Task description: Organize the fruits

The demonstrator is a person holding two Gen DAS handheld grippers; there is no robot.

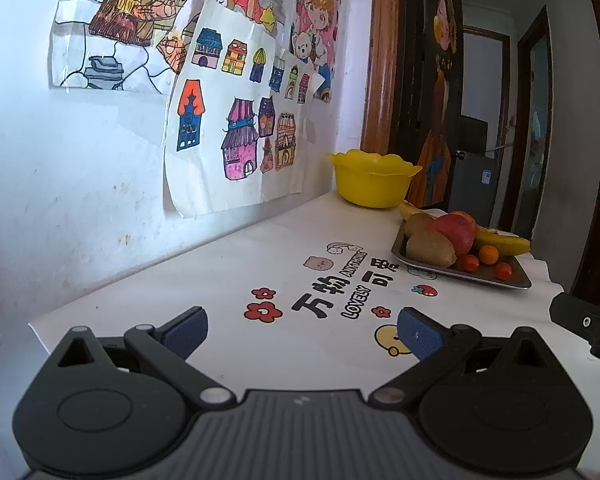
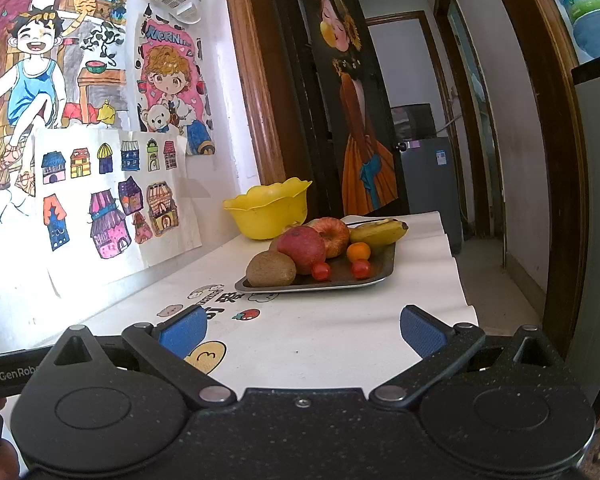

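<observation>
White printed table cover (image 2: 340,320) under metal tray (image 2: 364,280) and yellow bowl (image 2: 268,216).

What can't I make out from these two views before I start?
- Bowl inside: both views, hidden by its own wall.
- Second kiwi: right view, almost wholly behind the apple.
- Banana count: both views, partly hidden behind the apples.
- Tray far side: both views, behind fruit.

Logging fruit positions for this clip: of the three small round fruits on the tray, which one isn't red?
The orange one, sitting just in front of the banana. The two cherry tomatoes nearer the tray's front edge are both red.
</observation>
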